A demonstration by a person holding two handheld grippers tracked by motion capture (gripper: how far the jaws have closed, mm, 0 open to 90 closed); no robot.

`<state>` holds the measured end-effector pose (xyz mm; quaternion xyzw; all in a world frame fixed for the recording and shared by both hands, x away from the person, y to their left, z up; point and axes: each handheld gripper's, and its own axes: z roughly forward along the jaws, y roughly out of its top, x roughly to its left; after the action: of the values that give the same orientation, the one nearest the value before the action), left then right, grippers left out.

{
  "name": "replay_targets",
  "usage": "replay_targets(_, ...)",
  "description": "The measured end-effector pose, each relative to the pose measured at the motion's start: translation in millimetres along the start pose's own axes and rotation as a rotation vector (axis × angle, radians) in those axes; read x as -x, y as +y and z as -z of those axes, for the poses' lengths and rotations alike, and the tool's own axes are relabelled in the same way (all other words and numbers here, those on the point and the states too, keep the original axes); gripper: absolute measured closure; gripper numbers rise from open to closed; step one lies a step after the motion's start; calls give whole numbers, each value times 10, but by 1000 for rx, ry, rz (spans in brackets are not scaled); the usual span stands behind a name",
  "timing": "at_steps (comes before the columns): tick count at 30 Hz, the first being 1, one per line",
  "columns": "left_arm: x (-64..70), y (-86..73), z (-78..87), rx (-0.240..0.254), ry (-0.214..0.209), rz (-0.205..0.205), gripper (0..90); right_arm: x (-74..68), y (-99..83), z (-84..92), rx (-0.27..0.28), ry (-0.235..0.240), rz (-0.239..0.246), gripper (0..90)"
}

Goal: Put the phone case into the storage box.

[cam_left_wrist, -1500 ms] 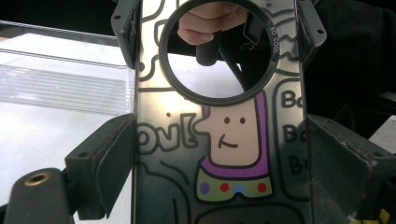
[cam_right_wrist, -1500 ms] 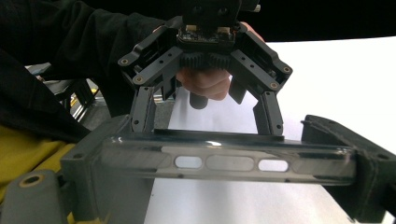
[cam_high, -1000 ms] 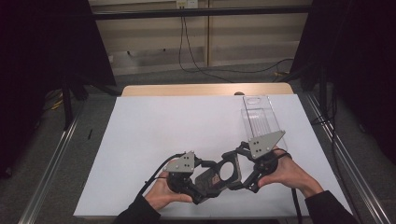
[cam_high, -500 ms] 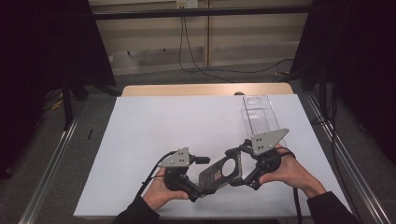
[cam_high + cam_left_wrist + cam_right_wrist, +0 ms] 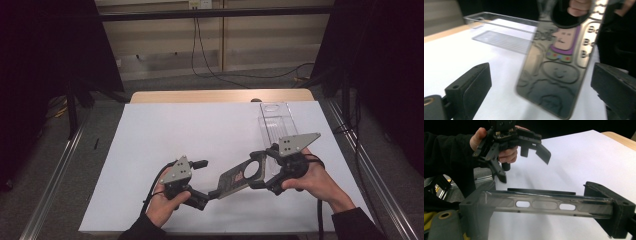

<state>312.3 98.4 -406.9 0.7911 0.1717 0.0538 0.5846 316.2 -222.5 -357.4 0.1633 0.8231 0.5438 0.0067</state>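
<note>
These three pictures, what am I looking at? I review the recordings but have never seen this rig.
A person at a table covered with a white sheet holds a black two-jaw tool in each hand. The high view looks down from above; the other two come from cameras riding on each tool. The right gripper clamps the edges of a dark translucent phone case with cartoon drawings. The left gripper has just been opening: its jaws stand wide on either side of the case without pressing it. A clear plastic rectangular box lies beyond.
</note>
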Motion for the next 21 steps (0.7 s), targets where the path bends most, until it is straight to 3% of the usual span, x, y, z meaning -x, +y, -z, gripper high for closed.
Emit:
replay_targets(6, -58, -88, 183, 35, 135, 16, 13, 11, 2, 29, -1, -45, -12, 120)
replay_targets(12, -88, -191, 329, 58, 205, 30, 20, 36, -1, 59, 13, -110, -40, 120)
replay_targets(18, -20, -209, 561, 133, 284, 13, 23, 72, -1, 115, 26, -170, -72, 120)
replay_targets(21, -46, -242, 682, 165, 318, 31, 21, 94, -7, 148, 37, -190, -86, 120)
